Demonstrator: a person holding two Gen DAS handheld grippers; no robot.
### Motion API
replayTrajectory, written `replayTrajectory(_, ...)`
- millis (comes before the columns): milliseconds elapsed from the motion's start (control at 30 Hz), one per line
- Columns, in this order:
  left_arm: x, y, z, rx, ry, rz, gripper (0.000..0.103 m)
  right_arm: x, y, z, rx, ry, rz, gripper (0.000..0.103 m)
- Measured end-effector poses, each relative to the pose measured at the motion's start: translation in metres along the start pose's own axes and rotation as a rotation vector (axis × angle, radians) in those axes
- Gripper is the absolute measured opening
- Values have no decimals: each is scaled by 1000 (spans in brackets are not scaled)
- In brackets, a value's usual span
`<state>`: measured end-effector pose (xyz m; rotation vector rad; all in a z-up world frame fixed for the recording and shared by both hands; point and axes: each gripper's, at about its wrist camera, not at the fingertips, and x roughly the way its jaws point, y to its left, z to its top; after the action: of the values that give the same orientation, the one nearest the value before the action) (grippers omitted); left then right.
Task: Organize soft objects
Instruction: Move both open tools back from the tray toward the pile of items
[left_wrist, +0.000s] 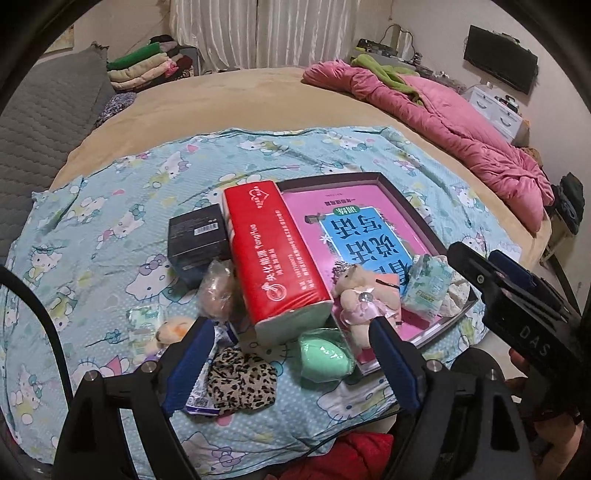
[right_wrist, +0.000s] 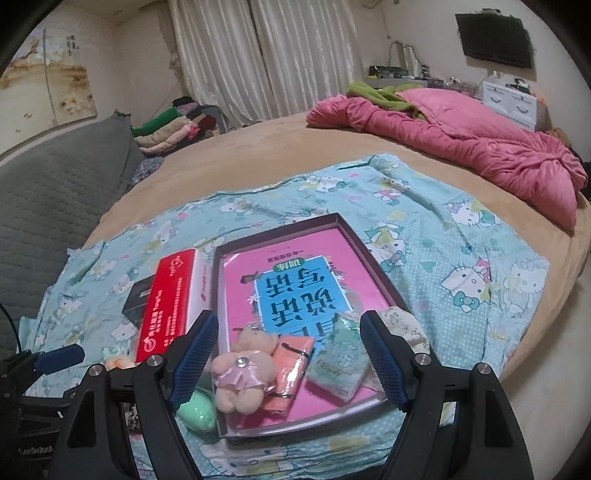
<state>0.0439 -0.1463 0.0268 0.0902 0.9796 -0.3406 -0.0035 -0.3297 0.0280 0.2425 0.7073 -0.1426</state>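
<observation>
On the cat-print sheet (left_wrist: 110, 229) stands a dark shallow tray (right_wrist: 369, 258) lined with a pink and blue book. In its near end lie a bear plush (right_wrist: 243, 373), an orange packet (right_wrist: 291, 369), a "Flower" tissue packet (right_wrist: 340, 362) and a white patterned cloth (right_wrist: 402, 325). My right gripper (right_wrist: 290, 358) hovers open above these, holding nothing. My left gripper (left_wrist: 291, 354) is open and empty over a green egg-shaped sponge (left_wrist: 321, 354) and a leopard-print cloth (left_wrist: 240, 384). A red tissue pack (left_wrist: 277, 254) lies left of the tray.
A black box (left_wrist: 197, 236), a plastic-wrapped bundle (left_wrist: 218, 288), a small plush (left_wrist: 173, 328) and another tissue packet (left_wrist: 144, 325) lie left of the red pack. A pink quilt (right_wrist: 480, 147) is heaped at the bed's far right. Folded clothes (right_wrist: 166, 136) are stacked far left.
</observation>
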Motion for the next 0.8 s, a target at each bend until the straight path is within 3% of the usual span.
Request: replayTrajectory(800, -15, 38, -9, -59, -5, 13, 85, -14, 40, -4, -128, 7, 56, 80)
